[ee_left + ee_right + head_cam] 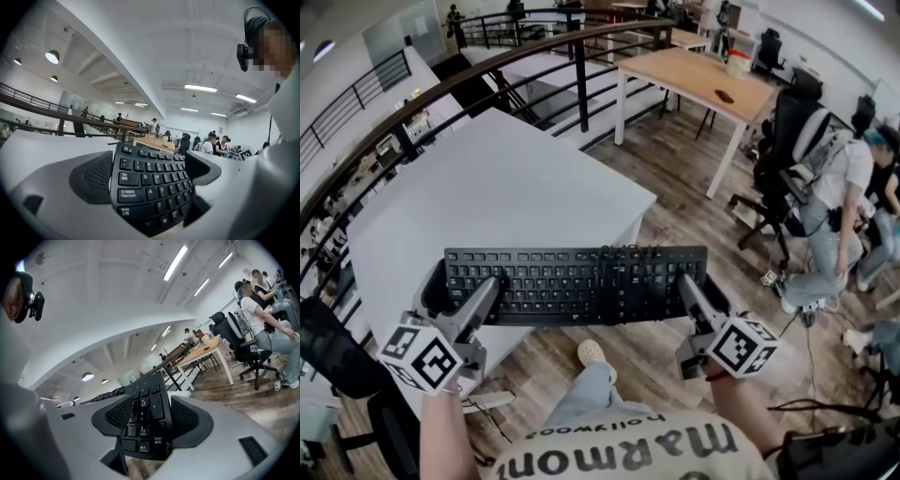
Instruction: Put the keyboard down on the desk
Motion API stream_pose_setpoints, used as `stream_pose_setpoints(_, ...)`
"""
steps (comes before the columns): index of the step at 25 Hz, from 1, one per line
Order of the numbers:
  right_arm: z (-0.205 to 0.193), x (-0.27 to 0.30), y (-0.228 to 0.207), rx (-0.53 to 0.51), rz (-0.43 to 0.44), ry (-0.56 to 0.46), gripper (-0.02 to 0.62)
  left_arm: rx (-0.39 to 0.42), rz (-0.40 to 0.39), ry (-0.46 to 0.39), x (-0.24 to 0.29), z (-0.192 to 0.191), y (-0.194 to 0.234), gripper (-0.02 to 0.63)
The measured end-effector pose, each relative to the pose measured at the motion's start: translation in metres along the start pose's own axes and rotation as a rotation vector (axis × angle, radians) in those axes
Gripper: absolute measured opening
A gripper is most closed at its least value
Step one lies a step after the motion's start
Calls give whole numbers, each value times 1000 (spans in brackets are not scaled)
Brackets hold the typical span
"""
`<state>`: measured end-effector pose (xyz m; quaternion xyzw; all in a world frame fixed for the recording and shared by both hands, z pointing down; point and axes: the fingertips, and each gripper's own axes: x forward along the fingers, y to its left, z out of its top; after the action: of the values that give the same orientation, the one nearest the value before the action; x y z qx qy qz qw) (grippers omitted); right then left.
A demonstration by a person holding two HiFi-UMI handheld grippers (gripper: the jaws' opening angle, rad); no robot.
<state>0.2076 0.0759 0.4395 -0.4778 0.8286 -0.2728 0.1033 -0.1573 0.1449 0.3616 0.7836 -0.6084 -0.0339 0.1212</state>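
**Head view:** Both forearms reach forward and level. The left gripper (461,289) and the right gripper (690,283) each clamp one end of a black keyboard (581,281). The keyboard is held flat, keys up, over the near corner of a white desk (487,178), and its right half hangs over the wood floor (675,197). Beyond the desk are a dark railing (487,66) and a wooden table (703,80). A pale tub (737,62) stands on the table, too small to show what it holds. People sit in office chairs (783,141) at right.

**Left gripper view:** The jaws stand wide around the keyboard's (150,187) left end, with the dark pads (93,176) against it. Strip lights (200,87) line the white ceiling.

**Right gripper view:** The jaws are set narrower and pinch the number-pad end of the keyboard (149,401) between textured pads (117,416).
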Motion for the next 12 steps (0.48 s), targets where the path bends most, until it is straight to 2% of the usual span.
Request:
stream_pose_setpoints(3,5,17,2,11,-17,9,261,-10,-3,19,15,9,11,482)
stream_pose_setpoints(8,22,62,-3,57,-62,47,261,-2,-10,80,69,38,36,482)
stream_pose_setpoints(12,40,111,14,103,-90,63,261,6,-33,126,114,74,71,482)
